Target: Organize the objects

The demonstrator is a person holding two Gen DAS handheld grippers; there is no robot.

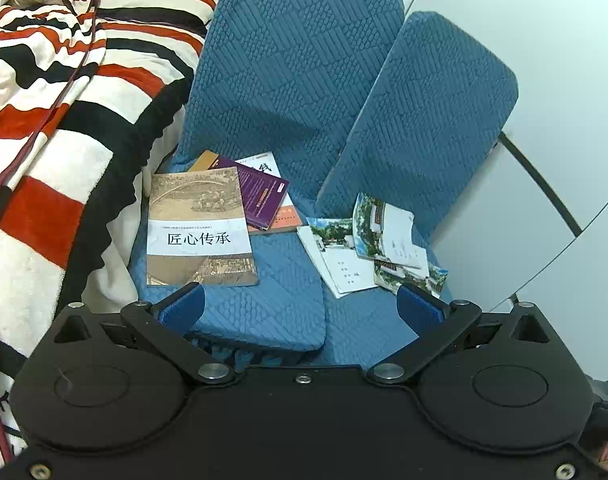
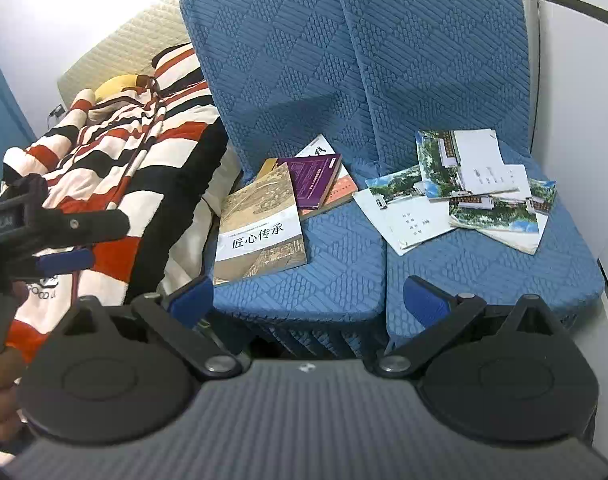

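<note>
Books and booklets lie scattered on two blue seat cushions. A large brown book [image 1: 199, 226] [image 2: 261, 226] with a white title band lies on the left cushion. A purple book [image 1: 260, 196] [image 2: 316, 180] overlaps an orange-edged book [image 1: 287, 218] [image 2: 342, 188] behind it. Several thin white and green booklets [image 1: 378, 246] [image 2: 476, 196] lie fanned across the right cushion. My left gripper [image 1: 301, 306] is open and empty, just short of the front edge of the cushions. My right gripper [image 2: 310, 300] is open and empty, also before the front edge. The left gripper's fingertips [image 2: 63, 262] show at the left of the right wrist view.
A red, black and white striped blanket [image 1: 55, 112] [image 2: 115, 160] covers the bed to the left, with a yellow plush toy [image 2: 119, 82] on it. Blue back cushions [image 1: 287, 60] [image 2: 344, 52] stand upright behind the seats. A white wall panel [image 1: 552, 220] lies to the right.
</note>
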